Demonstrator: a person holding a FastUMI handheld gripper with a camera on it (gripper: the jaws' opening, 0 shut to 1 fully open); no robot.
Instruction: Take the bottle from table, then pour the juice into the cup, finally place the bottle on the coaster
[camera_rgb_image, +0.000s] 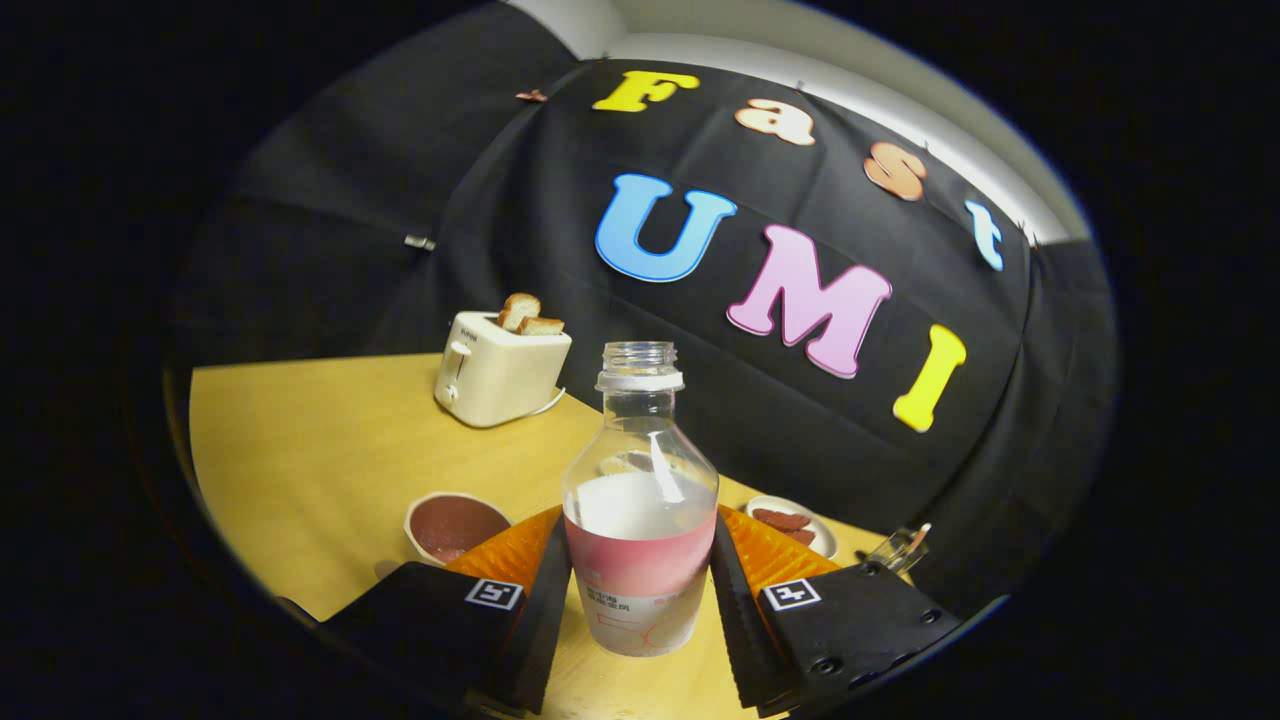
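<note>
Gripper fingers clamp the uncapped bottle (pink label, print unreadable); cup near left, toaster far left

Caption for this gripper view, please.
Gripper fingers clamp an uncapped juice bottle above the wooden table; cup beside them, toaster beyond.

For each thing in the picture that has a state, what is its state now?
bottle: upright, cap off, part full, held between the tongs.
tongs: shut on the bottle, one finger on each side.
cup: upright on the table, reddish inside; filled or not, cannot tell.
toaster: two toast slices up.
plate: holds reddish food.
</note>
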